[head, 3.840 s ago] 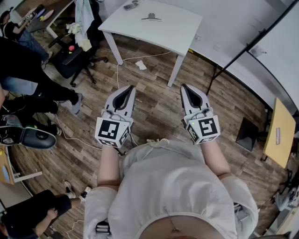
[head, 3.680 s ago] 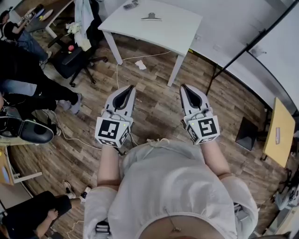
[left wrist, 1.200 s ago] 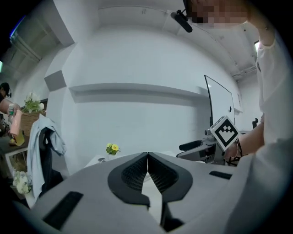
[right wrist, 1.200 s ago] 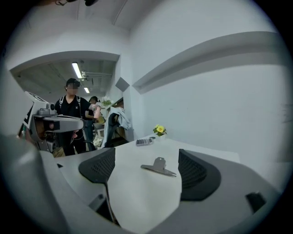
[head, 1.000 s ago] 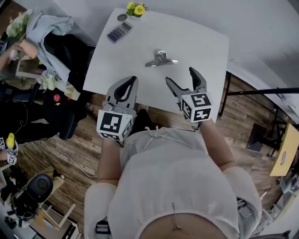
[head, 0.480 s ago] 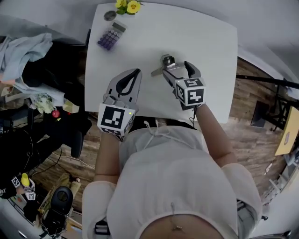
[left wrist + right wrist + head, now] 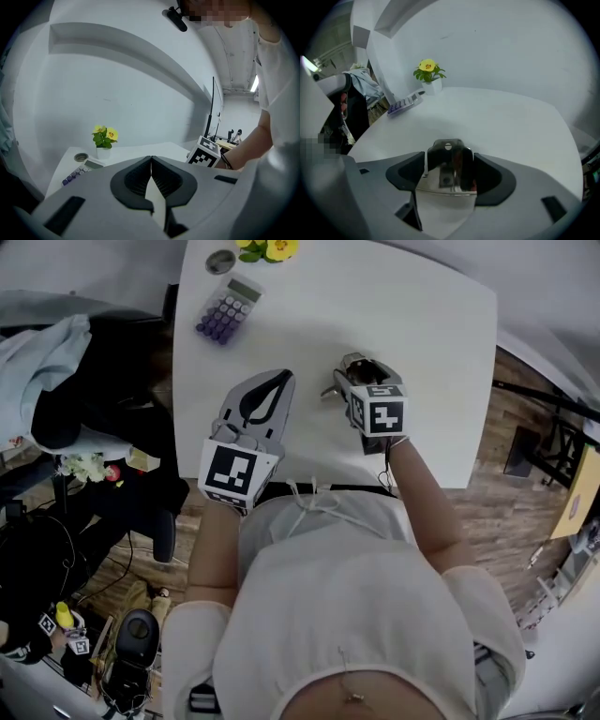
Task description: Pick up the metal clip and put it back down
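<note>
The metal clip (image 7: 347,365) lies on the white table (image 7: 431,343), mostly hidden under my right gripper (image 7: 361,371) in the head view. In the right gripper view the clip (image 7: 449,164) stands between the jaws of the right gripper (image 7: 450,163), its shiny handle filling the gap. Those jaws are closing, and both pads touch the clip's sides. My left gripper (image 7: 279,381) hovers over the table's near edge to the left of the clip. The left gripper (image 7: 151,160) is shut, tips together, with nothing between them.
A purple calculator (image 7: 225,307) lies at the table's far left, with a small round lid (image 7: 221,261) and a potted yellow flower (image 7: 267,247) behind it. Left of the table stands a chair draped with clothes (image 7: 56,362). The wall runs behind the table.
My right gripper has moved forward onto the clip, which now sits between its narrowed jaws. The left gripper has come forward over the table's near edge.
</note>
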A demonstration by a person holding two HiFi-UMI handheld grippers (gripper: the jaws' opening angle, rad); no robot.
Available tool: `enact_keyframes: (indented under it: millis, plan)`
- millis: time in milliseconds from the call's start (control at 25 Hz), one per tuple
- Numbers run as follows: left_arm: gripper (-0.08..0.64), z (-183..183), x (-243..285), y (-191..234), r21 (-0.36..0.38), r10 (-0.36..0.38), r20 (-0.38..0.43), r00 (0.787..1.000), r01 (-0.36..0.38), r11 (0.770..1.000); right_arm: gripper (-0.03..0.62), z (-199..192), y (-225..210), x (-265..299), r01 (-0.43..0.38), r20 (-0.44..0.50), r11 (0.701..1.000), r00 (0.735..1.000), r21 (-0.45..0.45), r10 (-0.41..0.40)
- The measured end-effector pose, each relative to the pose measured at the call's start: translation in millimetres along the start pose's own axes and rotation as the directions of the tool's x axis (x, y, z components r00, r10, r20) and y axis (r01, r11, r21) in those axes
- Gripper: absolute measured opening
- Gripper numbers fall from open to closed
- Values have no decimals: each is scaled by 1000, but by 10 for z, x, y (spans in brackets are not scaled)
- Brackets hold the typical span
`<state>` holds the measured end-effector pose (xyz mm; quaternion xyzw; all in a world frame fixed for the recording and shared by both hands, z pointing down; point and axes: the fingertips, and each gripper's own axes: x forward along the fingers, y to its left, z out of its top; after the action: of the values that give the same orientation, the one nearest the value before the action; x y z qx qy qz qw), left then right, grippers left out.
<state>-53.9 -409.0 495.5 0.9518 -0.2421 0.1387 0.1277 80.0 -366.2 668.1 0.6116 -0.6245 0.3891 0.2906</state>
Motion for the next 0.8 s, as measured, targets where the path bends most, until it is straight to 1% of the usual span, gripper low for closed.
enact_keyframes:
  millis: [40, 160, 360, 480, 560, 680, 800]
  plan:
    - [18, -5, 1, 19, 1, -3, 0, 1000, 3, 1000, 316, -13, -16, 11, 26, -11, 1000, 1000, -9, -26]
    - [18, -2, -11, 67, 1, -8, 6, 1000, 8, 1000, 299, -36, -41, 25, 69, -28, 997, 997, -45, -70]
    - [18, 55, -57, 95, 4, -8, 15, 1000, 8, 1000, 298, -36, -44, 10, 64, -42, 997, 997, -47, -66]
    - [18, 107, -111, 82, 17, -6, 23, 1000, 6, 1000, 296, -37, -29, -50, 47, -29, 999, 998, -19, -47]
    - [18, 149, -145, 70, 26, -5, 29, 1000, 4, 1000, 296, 8, -17, -129, 35, 3, 999, 999, 2, -35]
    - [18, 253, -206, 19, 52, 0, 44, 999, -2, 999, 296, 161, -25, -348, 33, 82, 999, 996, 1, -33]
    - [18, 404, -268, -69, 84, 0, 70, 998, -6, 996, 296, 376, -59, -662, 42, 192, 999, 981, -10, -39]
